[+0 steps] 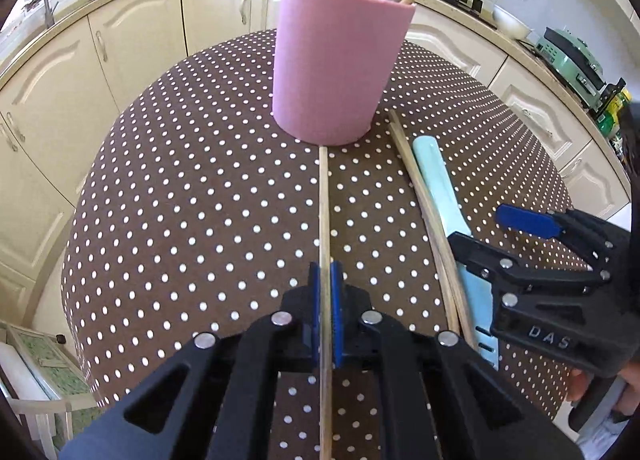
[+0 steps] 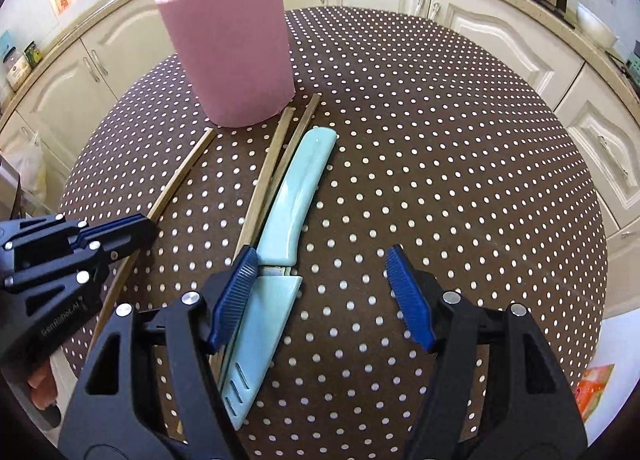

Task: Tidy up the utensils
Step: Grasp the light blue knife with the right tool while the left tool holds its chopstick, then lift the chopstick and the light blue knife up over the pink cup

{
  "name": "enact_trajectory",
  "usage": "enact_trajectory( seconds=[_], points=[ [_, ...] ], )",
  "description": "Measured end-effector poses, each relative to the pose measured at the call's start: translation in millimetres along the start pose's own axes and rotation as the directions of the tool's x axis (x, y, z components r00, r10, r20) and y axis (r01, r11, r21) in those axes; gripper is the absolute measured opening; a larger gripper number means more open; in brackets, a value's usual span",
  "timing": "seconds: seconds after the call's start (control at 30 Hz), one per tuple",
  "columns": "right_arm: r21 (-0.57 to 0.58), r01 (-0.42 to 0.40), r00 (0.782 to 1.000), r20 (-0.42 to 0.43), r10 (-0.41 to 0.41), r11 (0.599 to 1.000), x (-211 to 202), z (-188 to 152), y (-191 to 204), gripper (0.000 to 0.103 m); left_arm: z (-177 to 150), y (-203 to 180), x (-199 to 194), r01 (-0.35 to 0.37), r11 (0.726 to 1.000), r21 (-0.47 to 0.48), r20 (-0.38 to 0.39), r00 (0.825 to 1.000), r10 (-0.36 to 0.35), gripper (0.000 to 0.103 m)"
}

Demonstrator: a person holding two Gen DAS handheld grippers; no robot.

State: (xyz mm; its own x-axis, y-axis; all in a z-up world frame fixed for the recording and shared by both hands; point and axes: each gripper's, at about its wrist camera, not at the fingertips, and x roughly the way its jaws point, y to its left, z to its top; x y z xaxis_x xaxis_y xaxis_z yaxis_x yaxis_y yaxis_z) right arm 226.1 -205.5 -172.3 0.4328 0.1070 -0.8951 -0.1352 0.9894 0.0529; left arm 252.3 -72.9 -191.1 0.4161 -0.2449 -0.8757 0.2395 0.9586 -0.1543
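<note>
The left gripper [image 1: 325, 280] is pointing steeply down, and its blue pads [image 1: 314, 284] are pressing together on a thin wooden stick [image 1: 324, 200] that is running straight between them. The right gripper [image 2: 322, 292] is also tilting down, with its two fingers standing wide apart and gripping nothing. Part of a hand [image 1: 600, 384] is showing behind the right gripper, at the near right edge.

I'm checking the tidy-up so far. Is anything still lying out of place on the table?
Yes. Beside the pink holder, a pair of chopsticks and a sheathed mint knife lie loose on the tablecloth. The left gripper grips another single chopstick.
</note>
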Motion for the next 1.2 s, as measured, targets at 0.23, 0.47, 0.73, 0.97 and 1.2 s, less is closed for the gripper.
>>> enact_trajectory(
  seconds=[0.23, 0.47, 0.73, 0.97, 1.2],
  points=[
    [-0.055, 0.049, 0.994, -0.095, -0.055, 0.997, 13.5, 28.5, 11.7, 0.059, 16.6, 7.2, 14.7, 0.031, 0.999, -0.016, -0.025, 0.999, -0.031, 0.006],
    [-0.061, 0.005, 0.993, -0.113, -0.012, 0.998, 21.3, 43.7, 15.3, 0.027, 25.0, 8.5, 19.0, 0.049, 0.999, -0.021, -0.046, 0.998, -0.050, 0.006],
    [0.011, -0.085, 0.996, -0.018, 0.085, 0.996, 0.5, 24.0, -10.0, 0.022, 10.3, 29.4, 3.4, 0.108, 0.992, -0.062, 0.036, 0.994, -0.106, 0.005],
    [0.039, -0.181, 0.969, 0.177, 0.171, 0.983, -46.2, -1.2, -27.1, 0.022, -1.2, 32.7, -48.0, 0.149, 0.989, -0.022, 0.245, 0.959, -0.139, 0.005],
    [0.016, -0.265, 0.892, 0.383, 0.239, 0.964, -98.7, -10.8, -40.4, 0.022, -4.6, 16.5, -99.6, 0.174, 0.983, 0.054, 0.482, 0.858, -0.178, 0.005]
  ],
)
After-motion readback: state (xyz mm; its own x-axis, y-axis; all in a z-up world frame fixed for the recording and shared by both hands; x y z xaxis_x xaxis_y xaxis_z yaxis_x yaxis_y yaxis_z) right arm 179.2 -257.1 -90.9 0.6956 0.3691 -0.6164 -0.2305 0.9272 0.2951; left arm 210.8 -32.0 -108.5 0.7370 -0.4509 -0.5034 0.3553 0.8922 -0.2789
